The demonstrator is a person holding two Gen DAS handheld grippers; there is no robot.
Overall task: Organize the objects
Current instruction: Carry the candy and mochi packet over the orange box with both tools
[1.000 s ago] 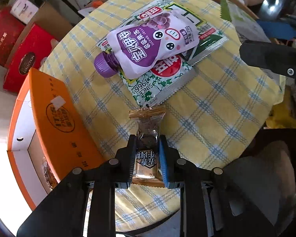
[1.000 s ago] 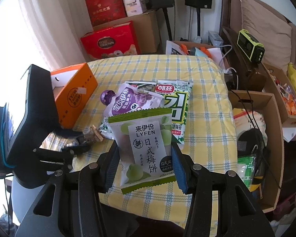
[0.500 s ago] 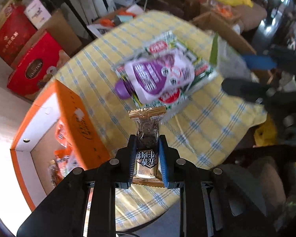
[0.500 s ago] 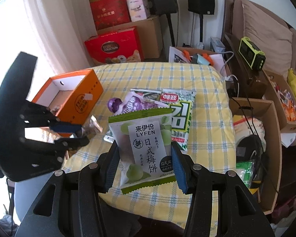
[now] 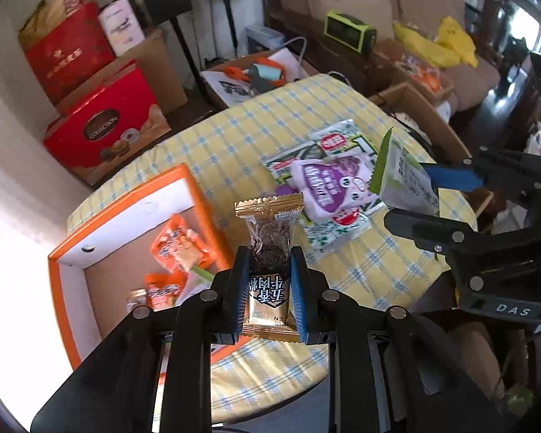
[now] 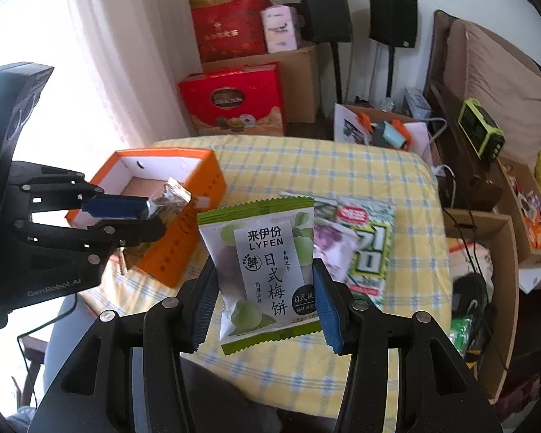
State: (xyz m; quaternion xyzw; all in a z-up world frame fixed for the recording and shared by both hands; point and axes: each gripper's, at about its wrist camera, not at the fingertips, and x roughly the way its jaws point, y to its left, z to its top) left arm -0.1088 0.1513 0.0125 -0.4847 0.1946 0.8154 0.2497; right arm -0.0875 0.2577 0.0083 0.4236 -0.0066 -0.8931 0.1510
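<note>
My left gripper (image 5: 268, 270) is shut on a gold-and-clear snack packet (image 5: 268, 249) and holds it in the air beside the near wall of an open orange box (image 5: 184, 180). In the right wrist view the left gripper (image 6: 151, 213) holds the packet (image 6: 175, 196) over that box (image 6: 202, 166). My right gripper (image 6: 263, 299) is shut on a green and white plum-cake pack (image 6: 261, 267), held above the table; it shows in the left wrist view (image 5: 404, 180). A purple jelly pouch (image 5: 328, 184) lies on green seaweed packs (image 5: 342, 223).
The round table has a yellow checked cloth (image 5: 241, 133). The orange box holds several orange snack packs (image 5: 178, 249). Red gift boxes (image 5: 104, 126), cardboard boxes and speakers stand behind the table. An open cardboard box (image 6: 487, 252) stands at the right.
My left gripper has lifted the gold packet and swung left towards the orange box, whose inside has come into view. My right gripper has risen a little with the green pack.
</note>
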